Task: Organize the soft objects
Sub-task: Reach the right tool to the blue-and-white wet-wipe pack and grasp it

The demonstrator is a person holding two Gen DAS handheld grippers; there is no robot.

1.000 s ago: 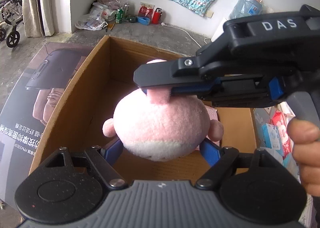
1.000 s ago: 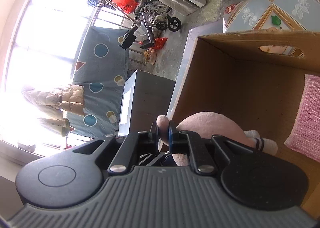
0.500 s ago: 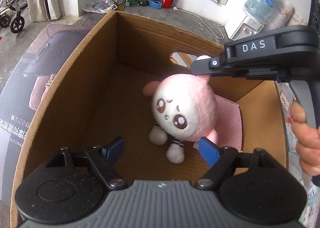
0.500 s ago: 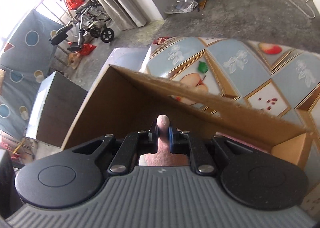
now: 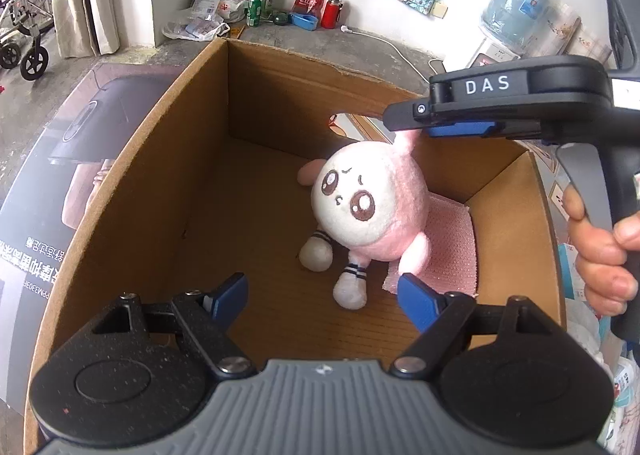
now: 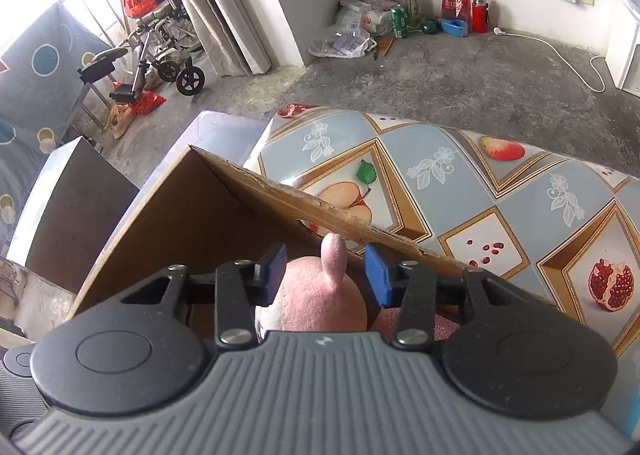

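A pink and white plush doll [image 5: 368,211] sits inside the brown cardboard box [image 5: 160,191], feet on the box floor, partly on a pink cloth [image 5: 444,251]. My left gripper [image 5: 320,295] is open and empty at the box's near edge. My right gripper [image 6: 326,269] is open above the box; the doll's pink ear [image 6: 334,255] stands between its blue pads without touching them. In the left wrist view the right gripper [image 5: 416,123] hovers just over the doll's head.
The box stands on a fruit-patterned tablecloth [image 6: 480,191]. A printed carton [image 5: 60,159] lies left of the box. Packets [image 5: 576,287] lie to its right. A wheelchair [image 6: 160,55], cans and bottles [image 6: 420,15] are on the concrete floor beyond.
The right gripper lowered the doll into the box, then opened and let go of its ear. The left gripper stayed open and drew back.
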